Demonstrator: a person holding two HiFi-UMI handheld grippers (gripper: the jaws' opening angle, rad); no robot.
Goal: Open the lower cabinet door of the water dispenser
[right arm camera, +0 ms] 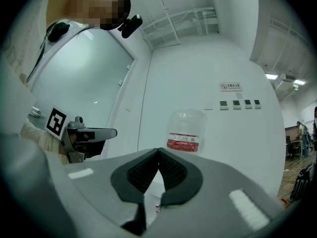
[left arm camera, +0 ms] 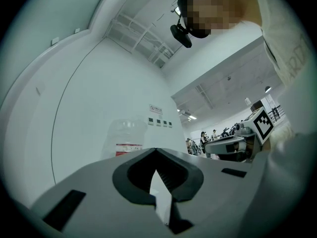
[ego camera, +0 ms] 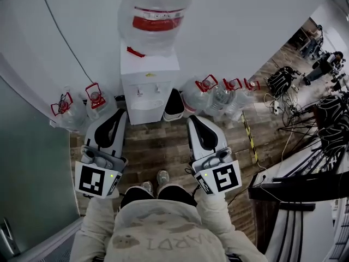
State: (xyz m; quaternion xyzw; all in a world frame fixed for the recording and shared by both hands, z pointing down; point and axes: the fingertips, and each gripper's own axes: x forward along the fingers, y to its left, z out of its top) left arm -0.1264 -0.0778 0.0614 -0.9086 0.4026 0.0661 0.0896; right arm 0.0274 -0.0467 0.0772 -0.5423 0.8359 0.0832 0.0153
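Facing the white water dispenser (ego camera: 150, 86), we have it ahead of both jaw pairs, well apart, bottle (ego camera: 155, 21) on top, its lower door too foreshortened to read. Left gripper (ego camera: 121, 113) and right gripper (ego camera: 192, 119) are both clenched on nothing.

Head view: from above, steeply down, white box-shaped water dispenser (ego camera: 148, 86) near ahead. Both gripper views: low, tilted slightly upward, sharing its clear red-labelled plastic bottle (left arm camera: 126, 139).
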